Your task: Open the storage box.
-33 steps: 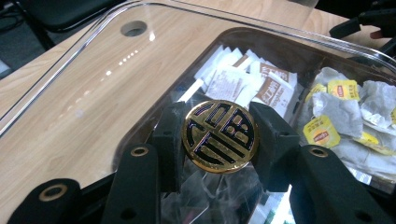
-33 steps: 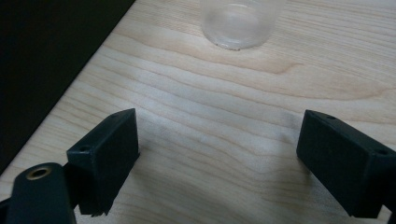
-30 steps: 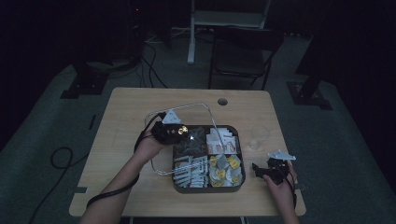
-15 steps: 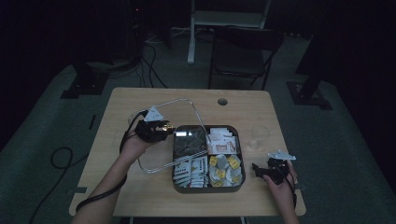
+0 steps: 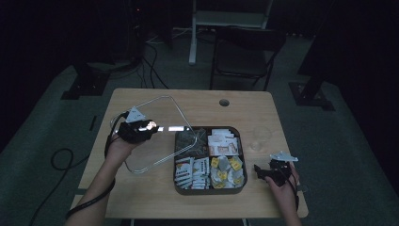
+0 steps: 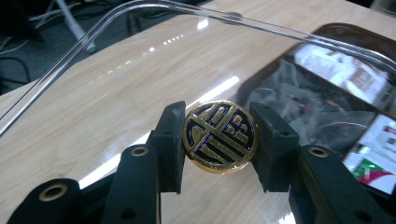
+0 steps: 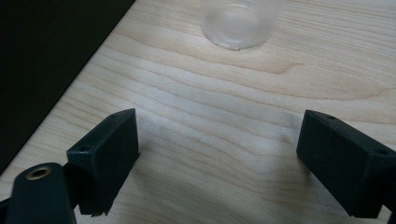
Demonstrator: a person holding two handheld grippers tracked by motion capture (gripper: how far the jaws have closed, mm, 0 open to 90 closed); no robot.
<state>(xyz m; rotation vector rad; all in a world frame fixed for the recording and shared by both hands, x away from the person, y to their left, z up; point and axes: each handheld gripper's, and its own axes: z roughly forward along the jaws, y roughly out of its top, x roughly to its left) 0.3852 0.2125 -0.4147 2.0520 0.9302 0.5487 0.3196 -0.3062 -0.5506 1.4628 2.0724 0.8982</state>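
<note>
A clear lid [image 5: 160, 143] with a round gold-and-black knob [image 5: 151, 125] is held tilted over the table, left of the dark tray [image 5: 209, 190]. Its right corner still overlaps the tray's top-left compartment. My left gripper [image 5: 146, 126] is shut on the knob [image 6: 219, 136], one pad pressing on each side, and the lid's [image 6: 116, 93] rim curves above it. The tray [image 6: 345, 35] holds several sachets and packets in four compartments. My right gripper [image 5: 261, 170] rests open on the table right of the tray, with bare wood between its jaws [image 7: 219, 158].
A clear glass cup [image 5: 261, 136] stands right of the tray, just ahead of the right gripper [image 7: 240, 21]. The table's right edge lies close beside that gripper. A cable hole [image 5: 224, 102] sits at the back of the table, and a chair [image 5: 244, 52] stands behind it.
My left gripper has carried the lid to the left, off most of the tray, uncovering its compartments. The right gripper has stayed where it was.
</note>
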